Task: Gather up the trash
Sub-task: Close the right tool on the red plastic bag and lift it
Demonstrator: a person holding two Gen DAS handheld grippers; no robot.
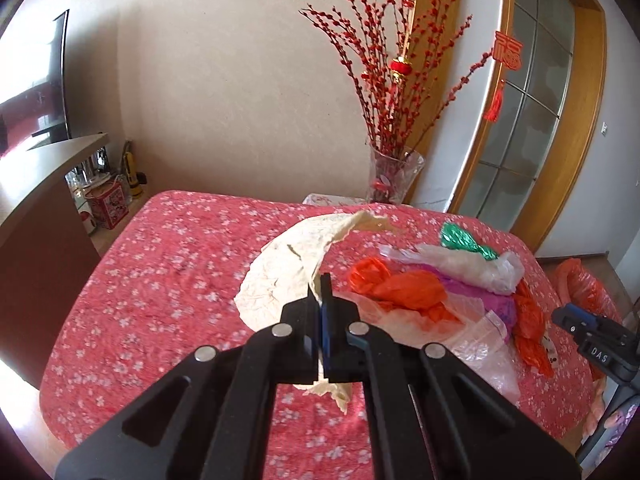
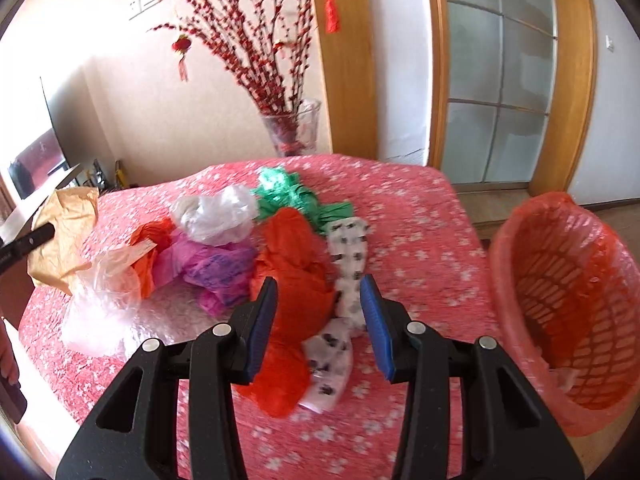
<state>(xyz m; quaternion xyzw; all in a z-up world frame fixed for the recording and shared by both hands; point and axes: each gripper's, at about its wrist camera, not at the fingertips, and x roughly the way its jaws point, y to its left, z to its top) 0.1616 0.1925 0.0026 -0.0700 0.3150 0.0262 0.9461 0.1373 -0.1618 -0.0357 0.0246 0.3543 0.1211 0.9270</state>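
Cream paper (image 1: pixel 280 276) pinched tight in left gripper (image 1: pixel 322 292); right gripper (image 2: pixel 318 312) wide apart over orange bag (image 2: pixel 296 280), basket (image 2: pixel 560 308) at three o'clock.

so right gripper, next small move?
Probably lower the right gripper and shut its open jaws on the orange bag lying between them. The left gripper already holds the crumpled paper, and the lined basket waits beside the table.

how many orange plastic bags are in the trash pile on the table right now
2. One orange bag lies at the front of the pile, between the open right gripper's fingers. Another orange bag sits at the pile's left, partly under clear plastic. More may be hidden.
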